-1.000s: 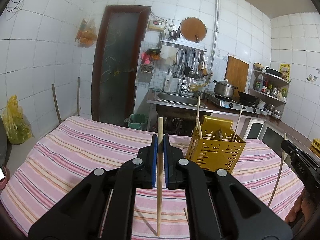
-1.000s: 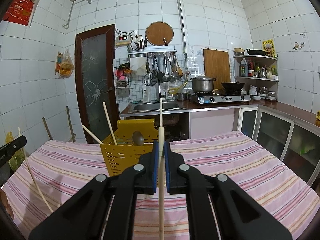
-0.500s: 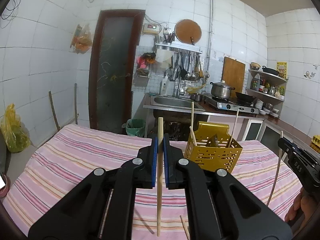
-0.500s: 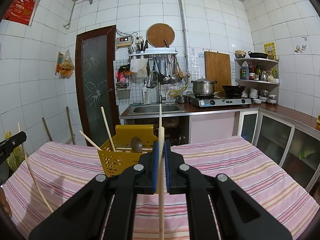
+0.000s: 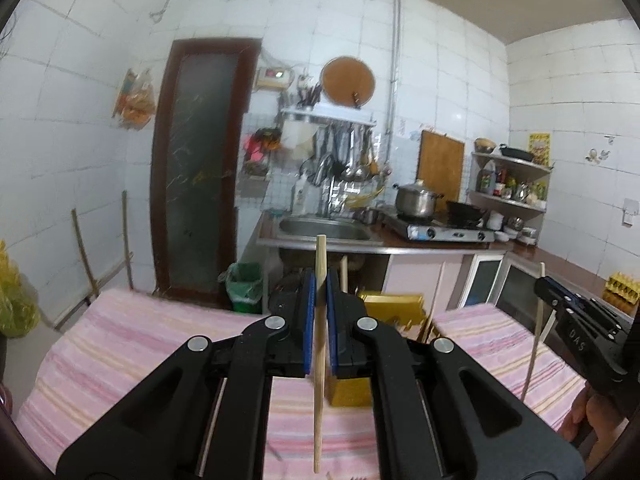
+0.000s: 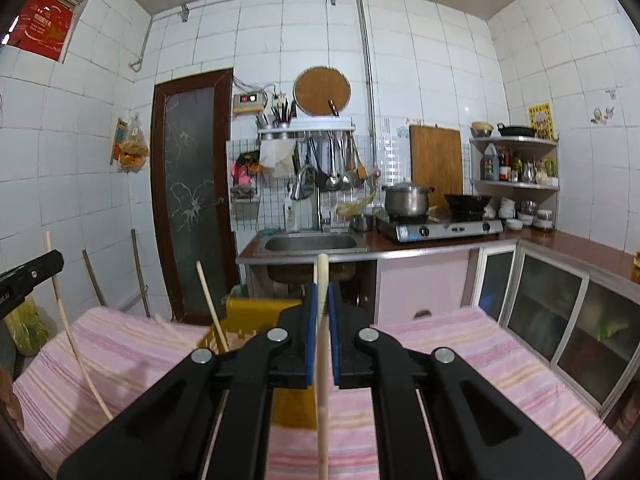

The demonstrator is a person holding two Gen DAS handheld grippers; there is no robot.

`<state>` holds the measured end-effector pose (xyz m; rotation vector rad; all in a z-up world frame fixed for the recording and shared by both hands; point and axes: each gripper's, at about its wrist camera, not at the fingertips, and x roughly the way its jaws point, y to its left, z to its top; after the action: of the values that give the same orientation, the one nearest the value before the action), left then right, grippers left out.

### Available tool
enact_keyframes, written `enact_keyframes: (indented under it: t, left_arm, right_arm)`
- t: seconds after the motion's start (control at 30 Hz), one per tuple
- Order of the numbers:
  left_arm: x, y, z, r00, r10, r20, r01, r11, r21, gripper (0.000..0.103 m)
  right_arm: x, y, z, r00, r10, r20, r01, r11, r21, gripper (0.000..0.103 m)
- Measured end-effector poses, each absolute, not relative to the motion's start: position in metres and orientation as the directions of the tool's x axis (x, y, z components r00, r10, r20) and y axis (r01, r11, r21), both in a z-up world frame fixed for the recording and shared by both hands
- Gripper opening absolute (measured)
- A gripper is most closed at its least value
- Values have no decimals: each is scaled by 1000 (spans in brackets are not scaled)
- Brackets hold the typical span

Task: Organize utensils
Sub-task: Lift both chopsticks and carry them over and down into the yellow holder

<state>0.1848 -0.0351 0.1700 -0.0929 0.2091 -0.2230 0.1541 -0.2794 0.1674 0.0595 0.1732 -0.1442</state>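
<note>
My left gripper point(image 5: 319, 292) is shut on a wooden chopstick point(image 5: 319, 364) that stands upright between its blue pads. The yellow perforated utensil basket point(image 5: 390, 308) sits just behind and right of it, mostly hidden by the gripper, with chopsticks point(image 5: 436, 300) standing in it. My right gripper point(image 6: 322, 300) is shut on another upright wooden chopstick point(image 6: 322, 380). The same basket point(image 6: 260, 312) shows behind its left finger, holding a leaning chopstick point(image 6: 212, 308). Each gripper shows at the edge of the other's view, the right one point(image 5: 576, 332) and the left one point(image 6: 28, 276).
The table carries a pink striped cloth point(image 6: 460, 352). Behind it are a sink point(image 6: 310, 244), a stove with a pot point(image 6: 406, 200), glass-fronted cabinets point(image 6: 560, 308) on the right and a dark door point(image 6: 192, 200) on the left. A green bin point(image 5: 246, 284) stands by the sink.
Both grippers have risen and tilted up, still holding their chopsticks. The yellow basket has dropped lower in both views and slid behind the fingers.
</note>
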Motion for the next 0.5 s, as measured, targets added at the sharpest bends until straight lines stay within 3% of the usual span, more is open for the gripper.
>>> enact_keyframes:
  t: [0.27, 0.5]
  left_arm:
    - [217, -74, 230, 953, -286, -101, 276, 956, -102, 4]
    - [259, -108, 244, 949, -304, -87, 297, 951, -87, 4]
  right_arm:
    - [195, -285, 219, 985, -140, -102, 145, 988, 50, 6]
    - [243, -293, 240, 990, -124, -62, 129, 987, 93, 6]
